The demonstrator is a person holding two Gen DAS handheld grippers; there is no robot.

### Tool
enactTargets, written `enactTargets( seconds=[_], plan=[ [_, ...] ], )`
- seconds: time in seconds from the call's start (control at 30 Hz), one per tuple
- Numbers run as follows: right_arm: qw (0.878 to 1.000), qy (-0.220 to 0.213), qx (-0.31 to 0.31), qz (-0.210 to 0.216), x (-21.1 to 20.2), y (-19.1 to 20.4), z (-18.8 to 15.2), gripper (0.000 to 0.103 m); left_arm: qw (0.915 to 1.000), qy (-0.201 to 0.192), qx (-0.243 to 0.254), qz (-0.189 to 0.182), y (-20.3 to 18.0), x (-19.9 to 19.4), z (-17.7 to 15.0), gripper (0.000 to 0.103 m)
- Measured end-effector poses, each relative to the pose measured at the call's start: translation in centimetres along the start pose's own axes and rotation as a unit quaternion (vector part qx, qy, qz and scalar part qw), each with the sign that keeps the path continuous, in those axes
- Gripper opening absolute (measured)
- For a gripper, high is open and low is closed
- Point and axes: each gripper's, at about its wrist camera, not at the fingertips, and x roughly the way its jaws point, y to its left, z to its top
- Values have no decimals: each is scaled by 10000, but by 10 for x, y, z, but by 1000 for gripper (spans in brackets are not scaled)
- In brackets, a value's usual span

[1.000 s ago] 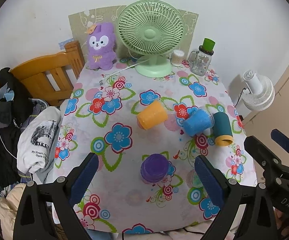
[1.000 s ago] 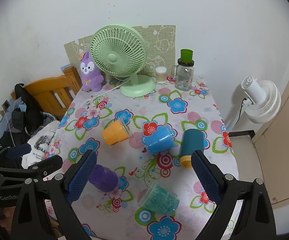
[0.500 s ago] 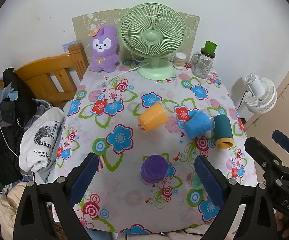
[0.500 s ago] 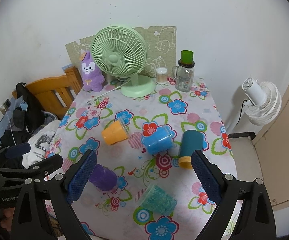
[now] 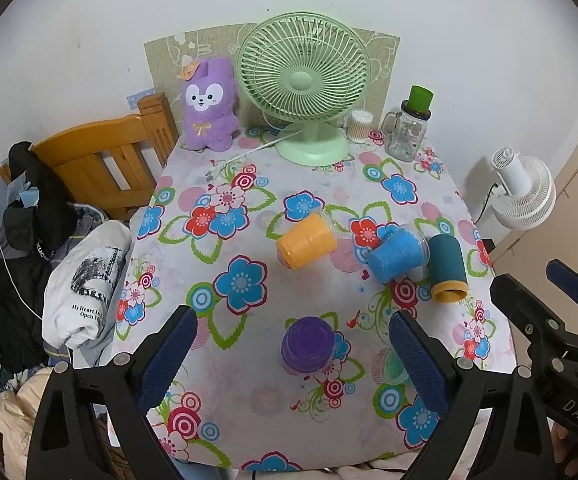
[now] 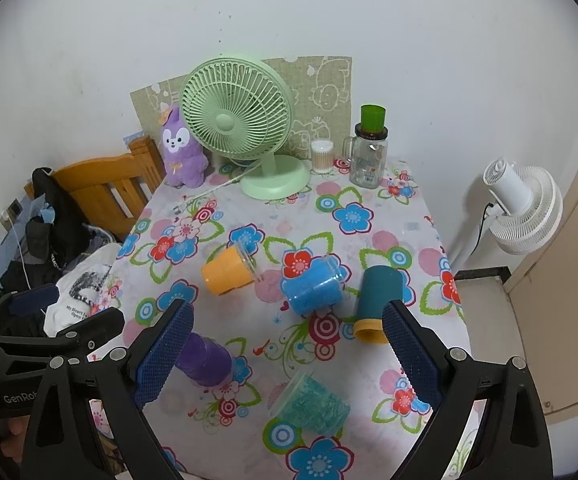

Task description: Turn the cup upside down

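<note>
Several cups lie on the floral tablecloth (image 5: 249,184). A purple cup (image 5: 307,345) stands upside down near the front, also in the right wrist view (image 6: 208,357). An orange cup (image 5: 306,241) (image 6: 228,270), a blue cup (image 5: 397,254) (image 6: 315,286) and a dark teal cup with an orange rim (image 5: 447,269) (image 6: 377,302) lie on their sides mid-table. A clear teal cup (image 6: 313,402) lies on its side at the front. My left gripper (image 5: 293,364) and right gripper (image 6: 285,352) are open, empty, and held above the front edge.
A green desk fan (image 5: 304,80), a purple plush toy (image 5: 209,106), a cotton-swab jar (image 5: 359,126) and a glass mug jar with a green cup on it (image 5: 407,128) stand at the back. A wooden chair with clothes (image 5: 101,164) is left. A white fan (image 5: 523,194) is right.
Both grippers have pulled back and up slightly, so the table appears a little farther away. The cups have not moved.
</note>
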Motion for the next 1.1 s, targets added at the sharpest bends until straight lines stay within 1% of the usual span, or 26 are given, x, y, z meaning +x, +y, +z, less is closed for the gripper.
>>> enactTargets(
  seconds=[0.77, 1.1],
  plan=[
    [9999, 96, 62, 58, 5, -2, 1, 97, 10000, 3, 5, 3, 0, 1, 1, 98],
    [9996, 240, 146, 77, 18, -5, -5, 97, 9998, 169, -21, -34, 2, 17, -2, 98]
  ],
)
